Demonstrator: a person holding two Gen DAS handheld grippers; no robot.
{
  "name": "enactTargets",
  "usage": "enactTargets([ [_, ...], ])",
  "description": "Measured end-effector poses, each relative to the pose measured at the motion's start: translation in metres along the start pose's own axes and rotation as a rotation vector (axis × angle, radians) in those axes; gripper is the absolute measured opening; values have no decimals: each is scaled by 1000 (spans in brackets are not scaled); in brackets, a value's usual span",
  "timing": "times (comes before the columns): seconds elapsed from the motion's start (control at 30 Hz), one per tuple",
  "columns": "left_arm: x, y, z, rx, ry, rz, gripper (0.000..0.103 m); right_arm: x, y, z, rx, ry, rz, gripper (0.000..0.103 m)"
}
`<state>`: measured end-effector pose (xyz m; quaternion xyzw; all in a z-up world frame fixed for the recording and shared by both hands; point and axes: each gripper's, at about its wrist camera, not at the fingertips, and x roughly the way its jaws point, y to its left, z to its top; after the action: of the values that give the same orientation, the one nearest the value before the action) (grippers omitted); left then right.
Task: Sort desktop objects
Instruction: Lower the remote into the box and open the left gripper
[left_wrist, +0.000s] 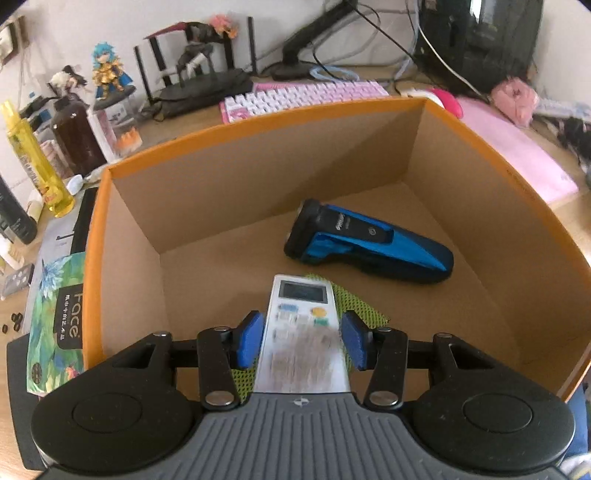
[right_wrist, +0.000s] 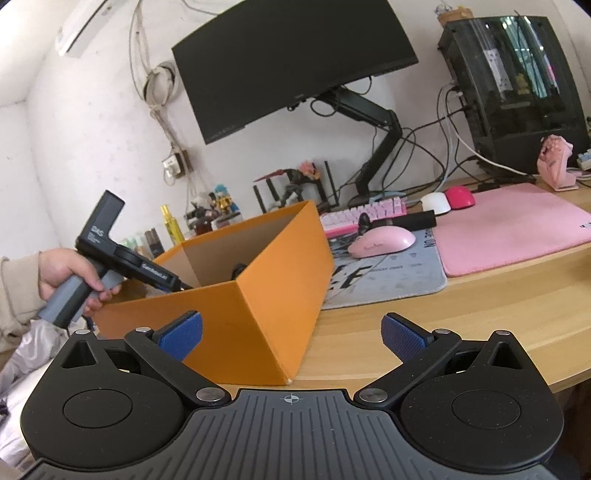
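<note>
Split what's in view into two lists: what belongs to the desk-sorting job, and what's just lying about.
Job:
orange box
white remote, between the left gripper jaws
blue shaver, lying in the box
green mesh cloth, under the remote
right gripper, open, empty

Lying about:
pink keyboard
figurines
yellow bottle
monitor
pink mouse

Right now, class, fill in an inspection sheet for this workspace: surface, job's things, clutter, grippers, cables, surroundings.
Surface: wooden desk, pink mat.
Job's things: orange box holding blue shaver, white remote on a green cloth.
Clutter: figurines, yellow bottle, pink keyboard, pink mouse.
Grippers: left gripper open, pads beside remote, apparently not touching; right gripper open, empty, outside the box.
Cables: tangle behind monitor arm.
Surroundings: monitor, PC tower, white wall.
</note>
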<state>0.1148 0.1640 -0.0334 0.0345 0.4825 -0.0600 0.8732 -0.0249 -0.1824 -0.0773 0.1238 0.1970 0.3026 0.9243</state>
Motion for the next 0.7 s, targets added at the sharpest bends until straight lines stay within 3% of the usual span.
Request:
enactTargets([
  [0.1,-2,-2,1,-11,-2,13,59,2,-2,0,1,3,0,103],
  [0.17,-8,2,1,-23,-35,23,70,2,-2,0,2,4,2,103],
  [0.33,-21,10,-1,-67,-107,23,78,2,-5,1,6,-2,-3,103],
  [0.43,-35,13,-4,-89,-168,40,79,1,-6,1,9,-10,-9,103],
  [0.53,-50,12,-10,-111,-244,47,88,0,-8,2,12,-17,-15,103],
  [0.7,-78,3,-24,-111,-396,45,90,-2,-11,2,18,-29,-24,103],
])
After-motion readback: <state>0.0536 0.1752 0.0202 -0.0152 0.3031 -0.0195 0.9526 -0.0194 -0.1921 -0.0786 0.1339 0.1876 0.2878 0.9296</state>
